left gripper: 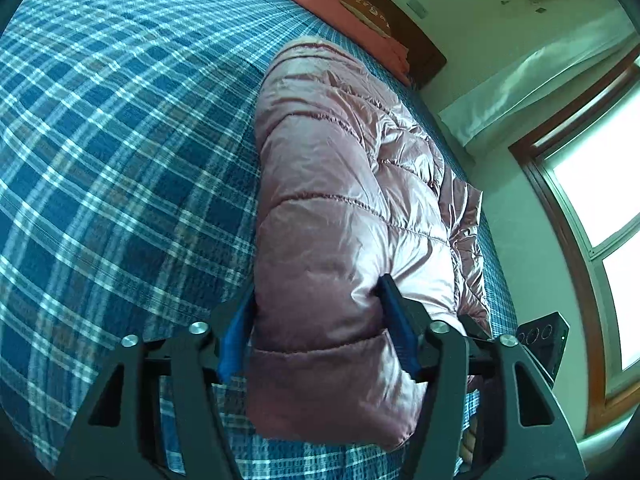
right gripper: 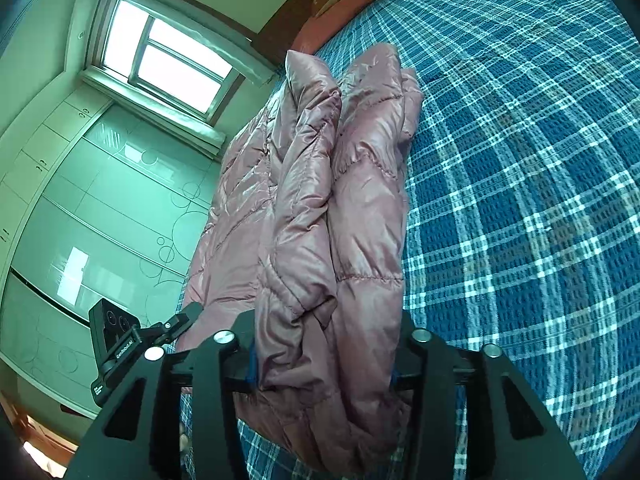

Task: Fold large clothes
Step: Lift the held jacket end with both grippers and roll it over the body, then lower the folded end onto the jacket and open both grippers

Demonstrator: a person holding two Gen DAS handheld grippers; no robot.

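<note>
Left gripper (left gripper: 316,316): its fingers (left gripper: 394,320) are standing moderately apart and pressing in on a thick padded fold of the pink puffer jacket (left gripper: 344,184), clamping it from both sides.
Right gripper (right gripper: 324,356): its fingers are sitting partly spread and squeezing a bunched stack of jacket layers; the blue pads are mostly hiding behind the fabric.
Pink puffer jacket (right gripper: 320,200): it is lying folded lengthwise on the bed, stretching away from both grippers toward the headboard, with its near end gathered in the two grips.
Bed cover (left gripper: 120,160): blue plaid, it is spreading under the jacket and widely off to one side of it.
Other gripper's camera block (right gripper: 114,336): in the right wrist view it is showing just beside the jacket's near end, on the window side.
Red pillow (left gripper: 340,12): it is lying beyond the jacket's far end, against the dark headboard (left gripper: 420,52).
Window (right gripper: 164,60): it is glowing bright past the jacket, on the wall off the bed's edge.
Wardrobe doors (right gripper: 100,220): pale glass panels are standing below the window.
</note>
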